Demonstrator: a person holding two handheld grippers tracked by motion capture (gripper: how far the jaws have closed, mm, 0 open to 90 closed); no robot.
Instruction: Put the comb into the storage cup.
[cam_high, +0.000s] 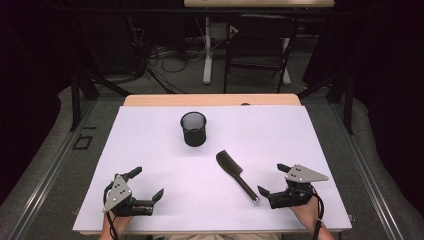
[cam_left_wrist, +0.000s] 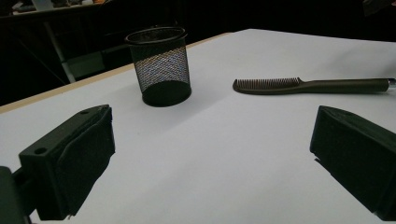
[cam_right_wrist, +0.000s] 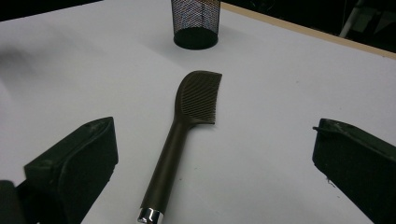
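Comb (cam_high: 235, 172) lying flat on the white tabletop (cam_high: 150, 145), a dark one with a long handle and a shiny silver cap at the handle's end; from the high view I see it slanting, teeth end toward the middle of the tabletop, cap end toward my right gripper (cam_high: 273, 180); that gripper sits just beside the cap, not touching it, jaws spread wide with nothing between them but bare white surface; in the right gripper view the comb (cam_right_wrist: 187, 126) runs straight up between the two black jaws, handle nearest the camera, teeth fanning out at the far end.

Black mesh pen cup (cam_high: 193, 128) standing upright farther back, near the centre of the tabletop, well apart from the comb; I can see through its mesh wall in the left gripper view (cam_left_wrist: 161, 65), and it looks empty from above.

My left gripper (cam_high: 147, 184) rests low at the near left corner, jaws wide apart too, holding nothing; in its own view the comb (cam_left_wrist: 308, 85) lies off to the right beyond the jaws, the cup ahead and left of it.
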